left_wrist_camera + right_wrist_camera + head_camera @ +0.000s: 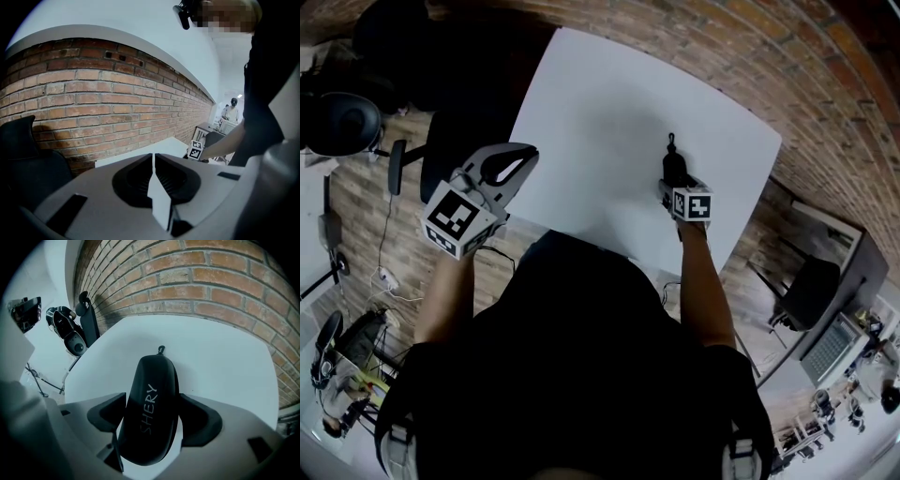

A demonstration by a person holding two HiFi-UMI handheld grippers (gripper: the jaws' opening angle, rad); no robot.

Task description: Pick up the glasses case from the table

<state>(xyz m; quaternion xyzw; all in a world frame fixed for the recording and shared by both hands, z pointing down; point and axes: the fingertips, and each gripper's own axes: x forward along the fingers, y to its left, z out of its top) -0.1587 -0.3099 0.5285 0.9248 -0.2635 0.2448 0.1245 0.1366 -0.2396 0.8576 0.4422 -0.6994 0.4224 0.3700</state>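
Right gripper [153, 417] stands spread astride the glasses case [151, 380], left gripper [153, 176] clenched empty; off-centre closing may squirt the rounded shell out.

Brick wall [825, 75], black office chair [342, 124] (on wood-plank floor [366, 225]), perhaps a laptop [830, 347] at far right.

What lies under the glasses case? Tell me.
The glasses case rests on the white table; bare tabletop shows around it. The spot directly beneath it is covered, so nothing there can be seen.
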